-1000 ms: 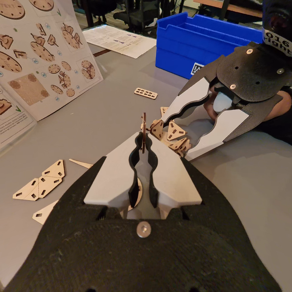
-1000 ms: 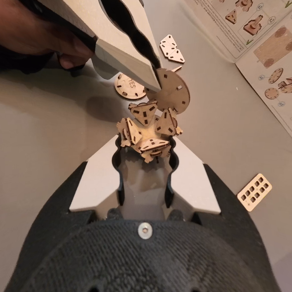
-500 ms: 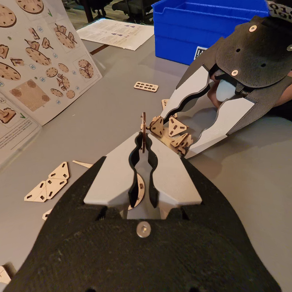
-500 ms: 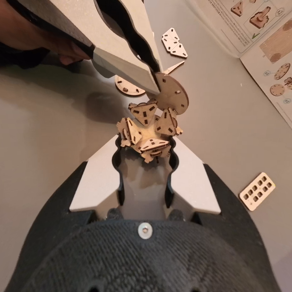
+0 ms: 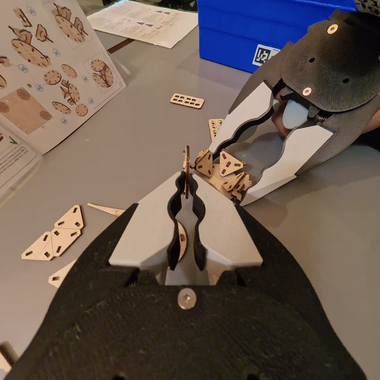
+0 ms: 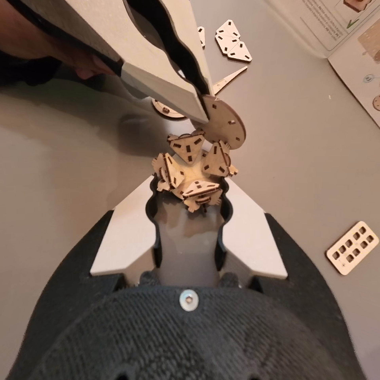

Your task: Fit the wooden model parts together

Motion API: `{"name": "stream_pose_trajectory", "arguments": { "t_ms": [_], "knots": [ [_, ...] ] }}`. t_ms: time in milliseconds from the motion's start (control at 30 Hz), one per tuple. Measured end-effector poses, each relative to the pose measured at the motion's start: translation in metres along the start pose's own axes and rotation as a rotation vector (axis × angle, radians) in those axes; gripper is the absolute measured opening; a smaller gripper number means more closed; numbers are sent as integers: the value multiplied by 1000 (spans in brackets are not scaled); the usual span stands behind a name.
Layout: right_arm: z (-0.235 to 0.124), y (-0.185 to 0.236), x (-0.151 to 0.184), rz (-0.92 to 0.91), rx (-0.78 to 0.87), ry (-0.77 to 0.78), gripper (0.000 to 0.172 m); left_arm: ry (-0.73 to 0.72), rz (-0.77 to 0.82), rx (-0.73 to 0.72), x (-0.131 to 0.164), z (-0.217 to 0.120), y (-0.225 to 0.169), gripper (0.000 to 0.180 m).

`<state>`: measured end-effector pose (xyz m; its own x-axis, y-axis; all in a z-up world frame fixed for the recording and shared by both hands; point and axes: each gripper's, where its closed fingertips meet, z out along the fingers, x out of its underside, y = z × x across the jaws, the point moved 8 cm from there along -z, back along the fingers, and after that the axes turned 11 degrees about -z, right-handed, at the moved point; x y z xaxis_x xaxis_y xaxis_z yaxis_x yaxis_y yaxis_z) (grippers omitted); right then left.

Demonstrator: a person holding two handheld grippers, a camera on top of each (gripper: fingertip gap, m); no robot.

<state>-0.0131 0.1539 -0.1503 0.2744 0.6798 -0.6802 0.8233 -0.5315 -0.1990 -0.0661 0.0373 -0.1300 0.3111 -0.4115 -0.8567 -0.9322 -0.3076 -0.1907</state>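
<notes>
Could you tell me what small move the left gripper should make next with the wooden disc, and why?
Probably ease the left gripper and its clamped wooden disc slightly further toward the wooden assembly in the right gripper: the disc's edge already meets a tabbed triangle there.

Both grippers same build: black textured printed body, rounded and flaring to two wings, one silver screw centred near the front edge. Left gripper (image 5: 186,181) and right gripper (image 6: 188,183) each carry two light grey wedge fingers (image 5: 148,226) with wavy black pads inside. Right unit's shell shows three silver rivets, a spring, dark sleeve behind.
</notes>
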Motion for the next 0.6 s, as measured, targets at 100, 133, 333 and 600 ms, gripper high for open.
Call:
{"name": "stream_pose_trajectory", "arguments": {
  "t_ms": [100, 133, 333, 600],
  "knots": [
    [1, 0, 0, 9, -10, -6, 59, 5, -72, 34, 0, -1, 4, 0],
    [1, 1, 0, 11, -12, -7, 59, 5, -93, 43, 0, -1, 5, 0],
    [0, 1, 0, 6, -4, 1, 59, 2, -164, 72, -1, -1, 8, 0],
    [0, 2, -1, 2, 1, 4, 59, 46, -231, 74, -8, -4, 7, 0]
  ]
}}
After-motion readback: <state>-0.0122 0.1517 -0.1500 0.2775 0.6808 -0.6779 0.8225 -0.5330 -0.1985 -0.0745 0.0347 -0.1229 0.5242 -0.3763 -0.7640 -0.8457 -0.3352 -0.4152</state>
